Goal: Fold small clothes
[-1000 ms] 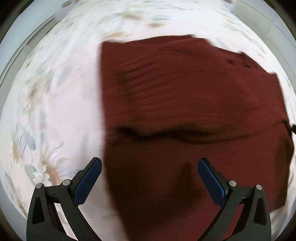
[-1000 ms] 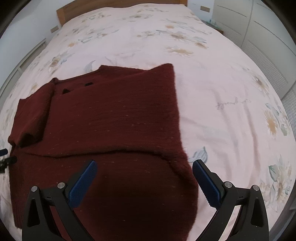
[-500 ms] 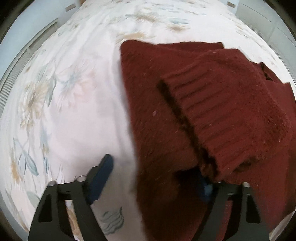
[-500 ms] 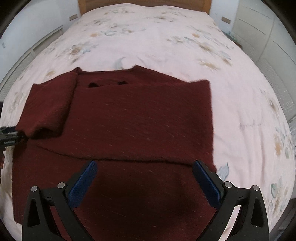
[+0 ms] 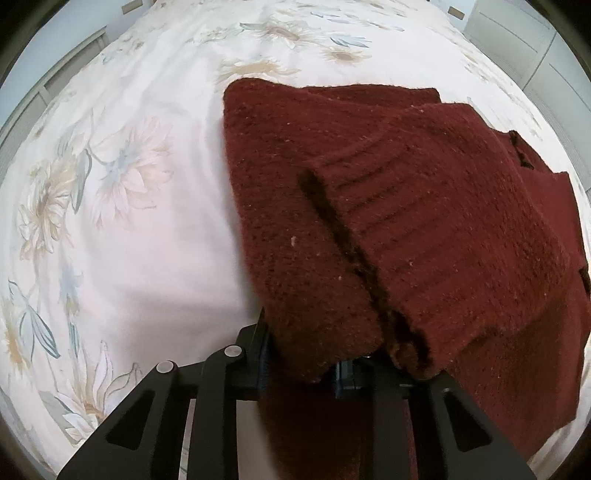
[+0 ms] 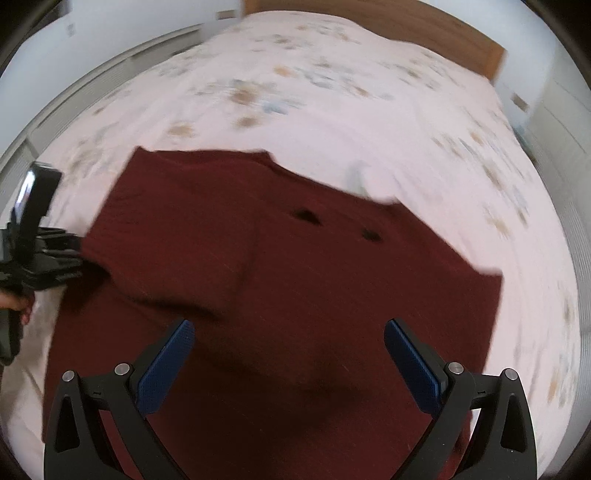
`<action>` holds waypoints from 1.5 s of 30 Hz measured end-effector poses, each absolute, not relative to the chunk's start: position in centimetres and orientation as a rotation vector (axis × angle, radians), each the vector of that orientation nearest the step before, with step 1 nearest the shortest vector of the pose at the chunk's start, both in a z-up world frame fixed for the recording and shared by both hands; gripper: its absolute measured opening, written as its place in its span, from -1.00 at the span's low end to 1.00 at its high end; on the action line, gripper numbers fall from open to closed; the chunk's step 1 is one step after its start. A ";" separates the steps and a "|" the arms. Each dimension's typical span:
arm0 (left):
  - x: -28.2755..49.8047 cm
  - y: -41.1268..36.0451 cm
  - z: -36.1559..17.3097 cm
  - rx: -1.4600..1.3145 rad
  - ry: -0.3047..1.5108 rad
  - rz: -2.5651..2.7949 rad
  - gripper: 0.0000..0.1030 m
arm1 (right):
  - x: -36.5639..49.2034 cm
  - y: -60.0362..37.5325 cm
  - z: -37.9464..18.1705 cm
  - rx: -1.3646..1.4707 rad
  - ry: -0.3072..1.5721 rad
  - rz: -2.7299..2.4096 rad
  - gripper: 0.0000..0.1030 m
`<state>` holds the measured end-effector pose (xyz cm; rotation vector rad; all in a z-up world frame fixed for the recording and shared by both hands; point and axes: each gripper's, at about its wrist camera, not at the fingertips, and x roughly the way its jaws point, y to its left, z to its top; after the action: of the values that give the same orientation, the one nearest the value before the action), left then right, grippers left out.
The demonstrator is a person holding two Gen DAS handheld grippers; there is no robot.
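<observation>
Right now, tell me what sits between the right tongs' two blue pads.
Only the dark red sweater, seen past the gap: in the right wrist view the right tongs hang open over it, gripping nothing. The left tongs hold its edge.

pale pink floral bedspread (image 5: pixel 122 229) over the bed, wooden headboard (image 6: pixel 388 33) at far end, white panelled wardrobe doors (image 5: pixel 535 48), pale walls, soft even light

Both wrist views look down closely across the shared sweater (image 5: pixel 424 221) toward the bed (image 6: pixel 332 92)

Left gripper (image 5: pixel 303 365) fingers (image 5: pixel 341 373) under sweater (image 5: pixel 406 221)
</observation>
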<state>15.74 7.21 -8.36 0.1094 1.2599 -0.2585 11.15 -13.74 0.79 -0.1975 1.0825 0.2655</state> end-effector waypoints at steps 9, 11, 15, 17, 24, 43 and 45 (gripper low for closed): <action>15.1 8.7 -8.4 0.100 1.266 -0.266 -0.57 | 15.1 -5.7 -1.1 -0.203 1.182 0.484 0.99; 15.0 8.5 -8.4 0.113 1.266 -0.266 -0.57 | 15.7 -4.7 -2.3 -0.205 1.215 0.495 0.98; 14.7 8.4 -8.5 0.111 1.266 -0.268 -0.56 | 16.7 -3.9 -5.1 -0.205 1.284 0.485 0.91; 14.8 8.5 -8.7 0.106 1.267 -0.270 -0.56 | 17.0 -3.9 -6.3 -0.194 1.306 0.472 0.89; 14.6 8.7 -8.8 0.116 1.266 -0.267 -0.55 | 16.5 -3.3 -6.6 -0.254 1.270 0.448 0.07; 13.8 8.2 -7.8 0.139 1.237 -0.272 -0.57 | 15.9 -18.5 -3.4 0.247 1.223 0.338 -0.76; 13.8 8.2 -7.9 0.142 1.241 -0.272 -0.57 | 15.9 -20.1 -4.3 0.310 1.238 0.319 -0.76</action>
<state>13.76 8.18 -7.88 0.1416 1.2407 -0.2722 15.95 -20.11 -4.35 0.3100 1.2376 0.3191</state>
